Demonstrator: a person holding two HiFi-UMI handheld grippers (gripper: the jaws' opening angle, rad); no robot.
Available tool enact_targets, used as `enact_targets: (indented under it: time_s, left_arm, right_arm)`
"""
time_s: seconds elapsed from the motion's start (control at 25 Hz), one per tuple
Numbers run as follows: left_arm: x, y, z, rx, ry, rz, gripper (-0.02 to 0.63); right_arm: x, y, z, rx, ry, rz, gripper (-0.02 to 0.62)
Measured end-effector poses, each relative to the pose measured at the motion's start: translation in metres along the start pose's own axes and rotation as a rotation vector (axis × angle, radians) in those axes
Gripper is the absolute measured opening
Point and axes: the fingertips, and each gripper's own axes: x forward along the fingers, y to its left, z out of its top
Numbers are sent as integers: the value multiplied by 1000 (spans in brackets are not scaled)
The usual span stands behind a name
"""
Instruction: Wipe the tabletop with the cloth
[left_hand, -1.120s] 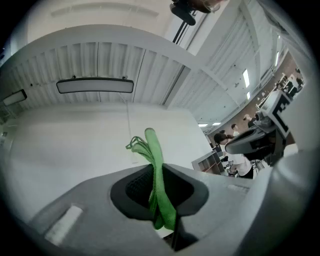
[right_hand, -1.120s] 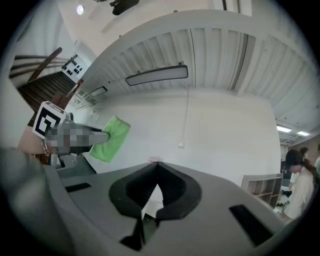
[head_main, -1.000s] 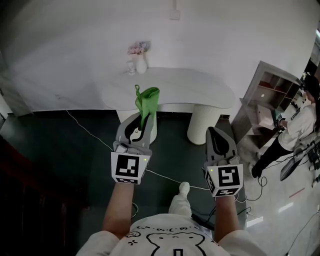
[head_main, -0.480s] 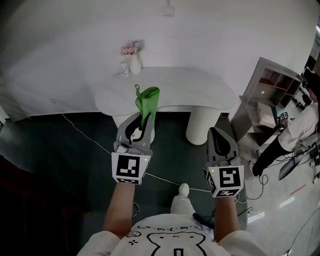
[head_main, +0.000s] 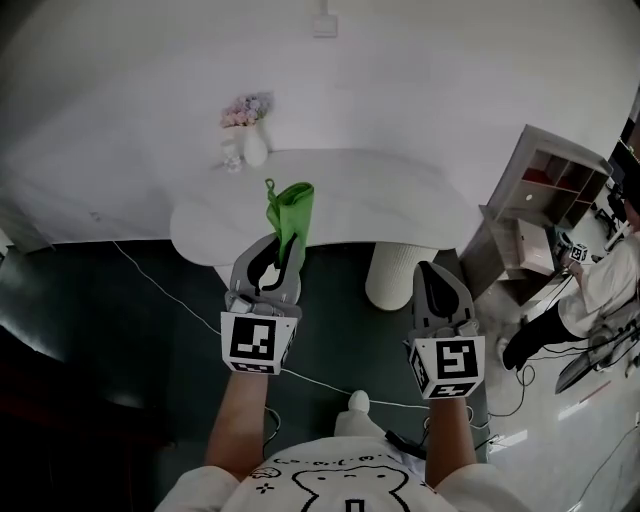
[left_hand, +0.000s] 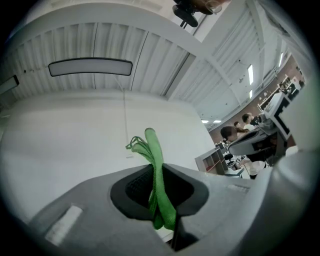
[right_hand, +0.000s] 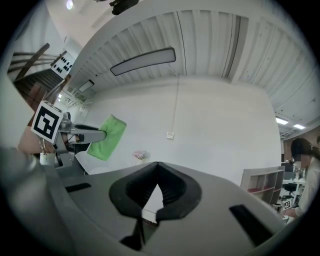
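Green folded cloth (head_main: 291, 205) | clamped in left hand-held gripper (head_main: 280, 250) | right hand-held gripper (head_main: 433, 272) closed, empty

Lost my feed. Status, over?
Left gripper shut on green cloth. Right gripper shut, empty. White table ahead, not reached; vase on it.
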Motion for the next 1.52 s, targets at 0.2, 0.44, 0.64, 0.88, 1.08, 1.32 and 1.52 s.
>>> enact_targets:
  time_s: [0.2, 0.44, 0.64, 0.88, 1.08, 1.32, 1.52]
  left_arm:
    - [60, -9, -16, -15, 16, -2, 54]
    - [127, -24, -34, -34, 40, -9, 54]
    - [177, -48, -43, -75, 40, -29, 54]
    - [215, -85, -46, -90, 22, -94, 54]
    - [237, -108, -49, -106, 15, -149, 54]
    - [267, -137, -54, -113, 15, -194, 54]
    - [306, -153, -67, -130, 19, -218, 54]
  right_arm:
    - [43, -44, -17, 7, 23, 2, -2]
    - [87, -93, -34, 10, 40, 13, -2]
    - [107, -135, -49, 2, 60, 6, -2]
    - [106, -174, -65, 9, 73, -45, -2]
    - [102, -192, -77, 13, 93, -82, -2]
    - [104, -224, -92, 14, 107, -112, -2]
    - [129, -251, -107, 22, 109, -122, -2]
